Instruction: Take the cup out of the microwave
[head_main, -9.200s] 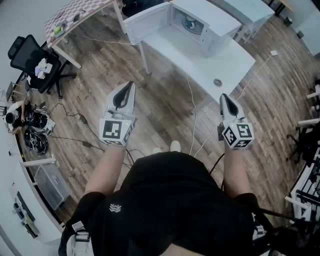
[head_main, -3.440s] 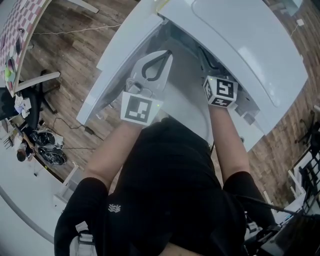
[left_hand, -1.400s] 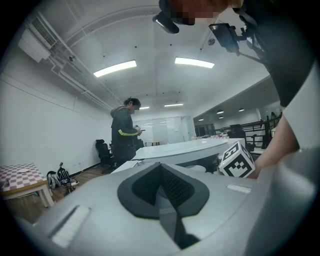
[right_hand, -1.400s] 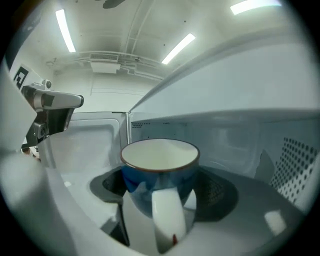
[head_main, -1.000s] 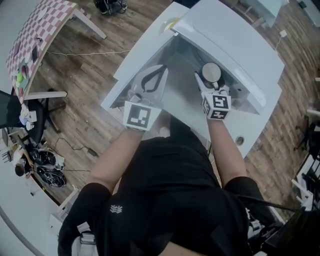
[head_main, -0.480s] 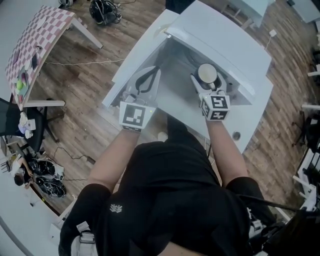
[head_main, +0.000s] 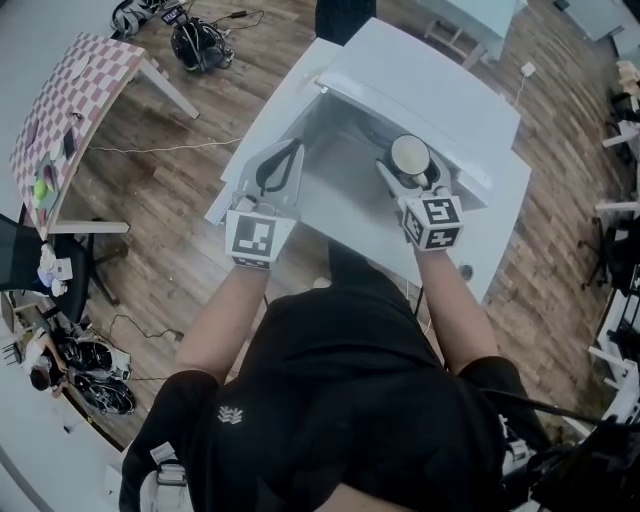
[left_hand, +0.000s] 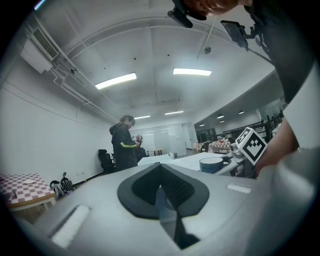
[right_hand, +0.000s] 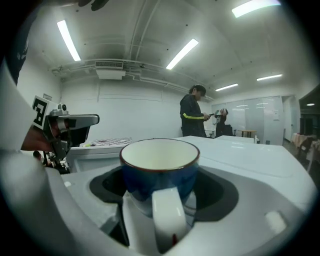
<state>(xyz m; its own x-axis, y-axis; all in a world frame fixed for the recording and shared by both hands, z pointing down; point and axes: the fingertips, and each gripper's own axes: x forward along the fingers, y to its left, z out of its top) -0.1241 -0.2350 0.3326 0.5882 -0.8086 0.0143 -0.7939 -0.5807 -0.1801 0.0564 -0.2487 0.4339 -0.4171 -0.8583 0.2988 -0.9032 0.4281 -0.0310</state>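
Cup (right_hand: 159, 162), blue outside and cream inside, stands upright between the jaws of my right tongs (head_main: 410, 174), which are clamped on its lower body from both sides. From the head view it hangs just in front of the front edge of the microwave (head_main: 430, 85) top, toward that edge's right end, its rim out from under the top and in the open. The microwave stands on a white table (head_main: 497, 232), and the cup is over the table's near half.

My left tongs (head_main: 291, 149) hover off to the left, level with the cup and well apart from it, near the table's left edge. Their jaws are together at the tips with nothing between them.

Beyond the table a person (left_hand: 123, 145) in a dark jacket stands. A checkered table (head_main: 70, 100) sits far off to the left.
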